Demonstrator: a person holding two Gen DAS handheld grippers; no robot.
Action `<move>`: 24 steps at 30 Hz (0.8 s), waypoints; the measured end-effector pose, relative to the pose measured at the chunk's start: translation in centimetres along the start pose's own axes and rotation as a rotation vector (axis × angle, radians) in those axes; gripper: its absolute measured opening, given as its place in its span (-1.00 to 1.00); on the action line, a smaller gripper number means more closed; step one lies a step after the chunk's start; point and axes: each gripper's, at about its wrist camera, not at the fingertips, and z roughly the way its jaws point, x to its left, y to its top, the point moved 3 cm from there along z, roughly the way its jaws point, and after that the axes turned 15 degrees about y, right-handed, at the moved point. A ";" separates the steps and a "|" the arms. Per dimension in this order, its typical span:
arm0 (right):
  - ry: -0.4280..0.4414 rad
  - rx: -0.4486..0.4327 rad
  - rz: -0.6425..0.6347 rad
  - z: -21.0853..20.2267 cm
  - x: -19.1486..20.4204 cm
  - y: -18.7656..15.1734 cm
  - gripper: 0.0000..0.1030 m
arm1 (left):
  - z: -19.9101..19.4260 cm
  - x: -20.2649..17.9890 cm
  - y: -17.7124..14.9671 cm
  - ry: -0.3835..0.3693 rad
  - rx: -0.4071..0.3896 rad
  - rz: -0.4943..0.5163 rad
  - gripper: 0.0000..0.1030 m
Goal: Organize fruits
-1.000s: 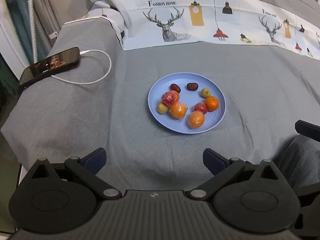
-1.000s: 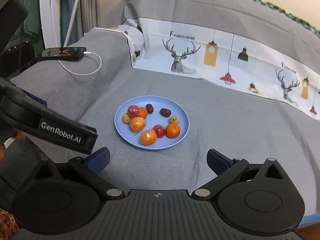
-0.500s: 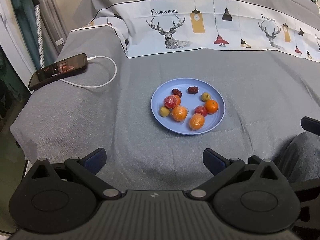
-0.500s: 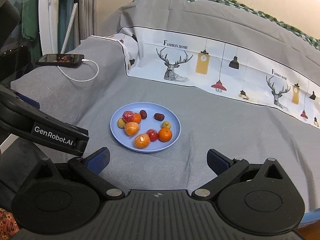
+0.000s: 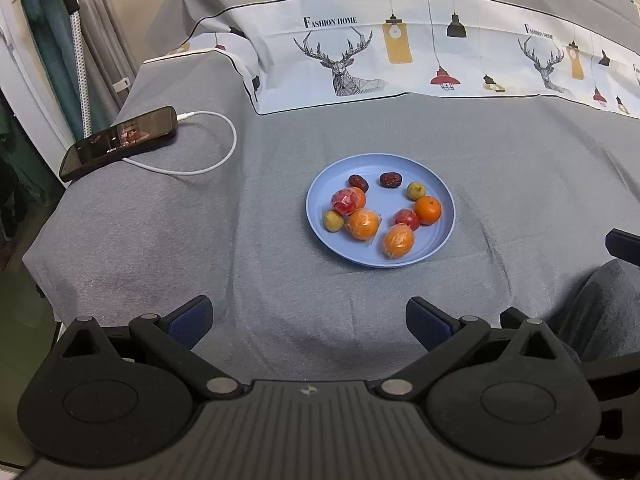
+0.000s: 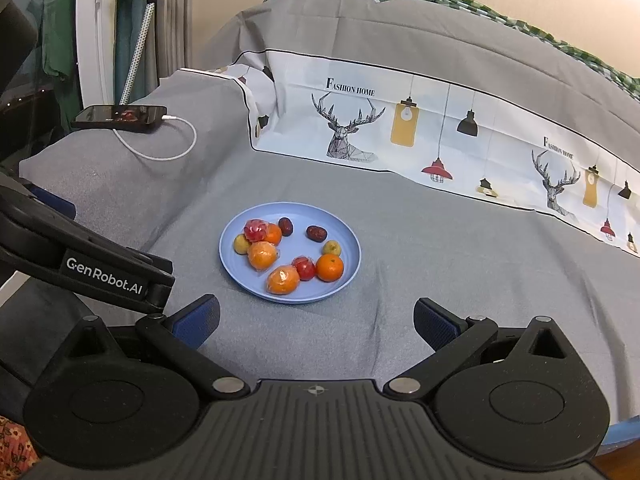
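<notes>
A blue plate (image 5: 438, 184) (image 6: 352, 242) lies on the grey sheet and holds several small fruits: oranges (image 5: 427, 210) (image 6: 329, 267), some in clear wrap (image 5: 398, 241), red fruits (image 5: 407, 219), two dark dates (image 5: 390, 179) and yellow-green ones (image 5: 416, 190). My left gripper (image 5: 308, 320) is open and empty, back from the plate's near edge. My right gripper (image 6: 316, 320) is open and empty, just short of the plate. The left gripper's body also shows at the left of the right wrist view (image 6: 100, 276).
A black phone (image 5: 120, 142) (image 6: 120, 117) with a white charging cable (image 5: 212, 156) lies at the bed's far left corner. A deer-print fabric band (image 5: 400, 60) runs along the back. The bed edge drops off at left.
Both grippers have drawn back and risen, so the plate looks smaller and farther in both views. Nothing on the plate moved. Both stay open.
</notes>
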 end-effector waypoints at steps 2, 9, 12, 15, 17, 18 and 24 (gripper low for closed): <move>0.000 0.001 0.000 0.1 0.0 0.0 0.98 | -0.1 -0.1 0.0 0.000 -0.002 0.002 0.99; -0.002 0.001 0.001 0.2 0.0 0.0 0.98 | 0.0 -0.1 -0.1 0.000 -0.001 0.004 0.99; -0.002 0.001 0.001 0.1 0.0 0.0 0.98 | 0.1 -0.1 -0.1 0.001 0.002 0.004 0.99; -0.002 0.002 0.000 0.1 0.0 0.0 0.98 | 0.1 -0.1 -0.2 0.005 0.002 0.007 0.99; -0.002 0.001 0.001 0.1 0.0 0.0 0.98 | 0.2 -0.2 -0.2 0.006 0.002 0.009 0.99; -0.003 0.001 0.002 0.1 0.0 0.0 0.98 | 0.2 -0.3 -0.1 0.007 0.002 0.011 0.99; -0.004 0.001 0.002 0.2 0.0 -0.1 0.98 | 0.1 -0.2 -0.1 0.007 -0.002 0.013 0.99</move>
